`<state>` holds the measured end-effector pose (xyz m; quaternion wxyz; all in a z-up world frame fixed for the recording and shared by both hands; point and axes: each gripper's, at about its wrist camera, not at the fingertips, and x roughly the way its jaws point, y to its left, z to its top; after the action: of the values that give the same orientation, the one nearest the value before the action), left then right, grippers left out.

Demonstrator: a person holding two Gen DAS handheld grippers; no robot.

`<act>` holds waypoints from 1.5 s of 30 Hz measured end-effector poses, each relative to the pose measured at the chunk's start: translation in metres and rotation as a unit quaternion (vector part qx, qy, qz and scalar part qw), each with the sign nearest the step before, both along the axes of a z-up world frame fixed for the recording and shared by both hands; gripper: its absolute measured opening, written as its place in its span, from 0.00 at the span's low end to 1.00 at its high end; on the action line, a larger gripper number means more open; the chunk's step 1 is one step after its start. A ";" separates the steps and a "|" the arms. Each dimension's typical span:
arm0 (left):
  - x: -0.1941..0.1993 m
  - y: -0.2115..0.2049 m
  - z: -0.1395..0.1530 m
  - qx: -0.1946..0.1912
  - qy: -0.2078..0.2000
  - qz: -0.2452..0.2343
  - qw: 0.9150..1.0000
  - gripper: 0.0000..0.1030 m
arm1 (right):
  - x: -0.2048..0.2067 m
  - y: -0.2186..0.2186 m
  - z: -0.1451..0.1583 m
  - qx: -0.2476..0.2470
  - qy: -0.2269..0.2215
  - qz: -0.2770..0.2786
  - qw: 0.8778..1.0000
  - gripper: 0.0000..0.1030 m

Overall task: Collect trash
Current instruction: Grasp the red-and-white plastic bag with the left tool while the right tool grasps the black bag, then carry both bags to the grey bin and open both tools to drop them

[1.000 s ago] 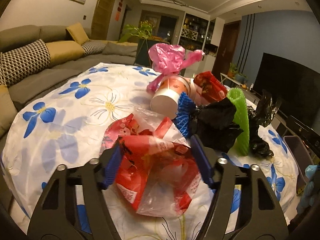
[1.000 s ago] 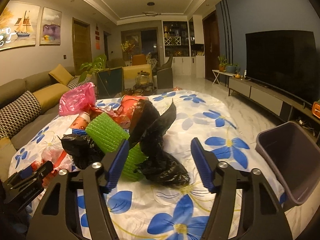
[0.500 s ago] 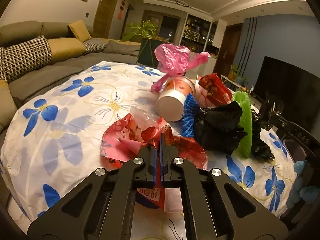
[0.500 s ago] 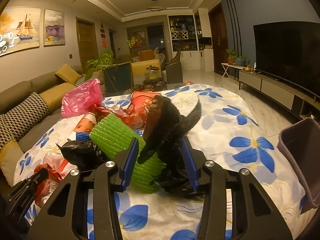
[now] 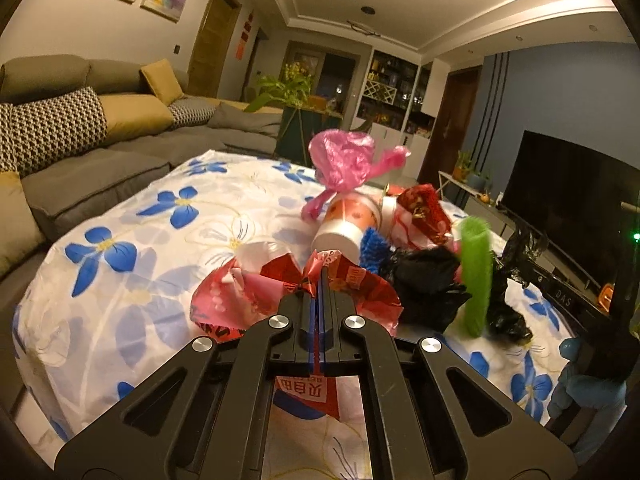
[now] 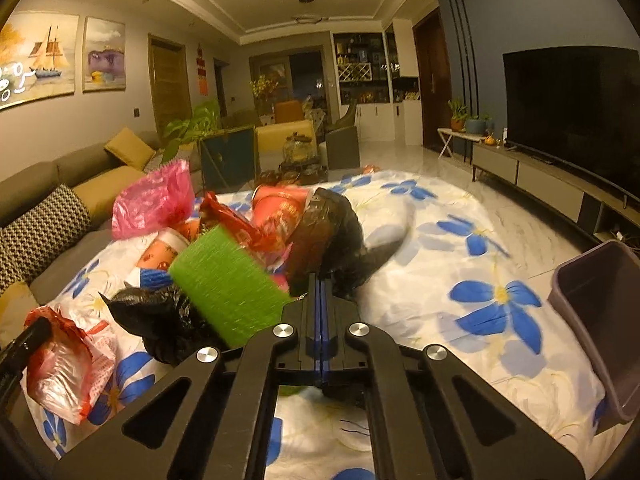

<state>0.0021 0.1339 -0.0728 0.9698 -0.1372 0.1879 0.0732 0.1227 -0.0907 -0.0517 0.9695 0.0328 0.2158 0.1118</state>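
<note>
Trash is piled on a table with a white, blue-flowered cloth [image 5: 132, 236]. My left gripper [image 5: 320, 276] is shut on a red and clear plastic wrapper [image 5: 256, 292], which bunches up around its fingers and also shows at the lower left of the right wrist view [image 6: 68, 364]. My right gripper [image 6: 320, 280] is shut on a black plastic bag [image 6: 336, 224] that rises in front of it. Beside that bag lie a green foam net sleeve [image 6: 228, 280], a second black bag [image 6: 160, 320], a paper cup [image 5: 344, 224], a blue net [image 5: 372, 252] and a pink plastic bag [image 5: 344, 160].
A grey-purple bin [image 6: 600, 320] stands off the table's right edge. A grey sofa [image 5: 80, 152] with cushions runs along the left. A TV [image 6: 572, 108] on a low cabinet lines the right wall. A gloved hand [image 5: 588, 392] holds the right gripper's body.
Both grippers went from open to shut. The left one closed on the red wrapper and raised it; the right one moved in on the black bag, closed on it and lifted it.
</note>
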 end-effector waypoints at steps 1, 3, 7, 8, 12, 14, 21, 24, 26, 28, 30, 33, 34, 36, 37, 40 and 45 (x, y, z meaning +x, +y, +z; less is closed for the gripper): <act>-0.001 -0.001 0.003 0.001 -0.003 0.000 1.000 0.00 | -0.002 -0.002 0.002 -0.001 -0.005 -0.003 1.000 0.01; -0.005 -0.003 0.009 0.003 -0.011 0.000 1.000 0.00 | -0.007 -0.009 0.007 0.000 -0.016 -0.010 1.000 0.01; -0.013 -0.008 0.021 0.006 -0.028 0.000 1.000 0.00 | -0.018 -0.023 0.017 0.009 -0.029 -0.019 0.999 0.01; -0.015 -0.009 0.024 0.005 -0.031 -0.001 1.000 0.00 | -0.022 -0.027 0.019 0.011 -0.033 -0.021 0.999 0.01; -0.021 -0.017 0.037 0.008 -0.044 -0.009 0.999 0.00 | -0.036 -0.041 0.030 0.016 -0.051 -0.028 0.998 0.01; -0.022 -0.025 0.046 0.013 -0.054 -0.018 0.998 0.00 | -0.042 -0.045 0.034 0.015 -0.058 -0.031 0.998 0.01; -0.014 -0.068 0.069 0.022 -0.074 -0.078 0.994 0.00 | -0.057 -0.073 0.043 0.020 -0.067 -0.048 0.996 0.01; -0.010 -0.086 0.074 0.029 -0.080 -0.100 0.991 0.00 | -0.063 -0.084 0.047 0.020 -0.072 -0.058 0.995 0.01; -0.003 -0.102 0.078 0.032 -0.083 -0.122 0.989 0.00 | -0.065 -0.091 0.049 0.020 -0.075 -0.064 0.995 0.01; 0.003 -0.115 0.079 0.032 -0.083 -0.140 0.986 0.00 | -0.068 -0.102 0.051 0.021 -0.077 -0.074 0.994 0.01; 0.010 -0.128 0.081 0.029 -0.084 -0.161 0.983 0.00 | -0.070 -0.113 0.053 0.019 -0.081 -0.087 0.993 0.01; 0.022 -0.153 0.085 0.026 -0.092 -0.197 0.976 0.00 | -0.072 -0.129 0.056 0.017 -0.087 -0.105 0.990 0.01; 0.026 -0.164 0.086 0.027 -0.094 -0.208 0.973 0.00 | -0.073 -0.134 0.057 0.016 -0.089 -0.112 0.990 0.01; 0.034 -0.183 0.089 0.028 -0.097 -0.228 0.968 0.00 | -0.074 -0.145 0.059 0.011 -0.095 -0.124 0.988 0.01; 0.039 -0.196 0.090 0.031 -0.101 -0.242 0.964 0.00 | -0.075 -0.153 0.061 0.007 -0.099 -0.135 0.986 0.01; 0.051 -0.223 0.093 0.036 -0.110 -0.268 0.956 0.00 | -0.079 -0.171 0.062 -0.004 -0.107 -0.158 0.982 0.01; 0.067 -0.270 0.093 0.035 -0.122 -0.313 0.941 0.00 | -0.073 -0.203 0.061 -0.014 -0.104 -0.195 0.975 0.01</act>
<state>0.0692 -0.1361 0.0200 0.9633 -0.0454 0.0994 -0.2451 0.0502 -0.2941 0.0092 0.9901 0.0491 0.1047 -0.0801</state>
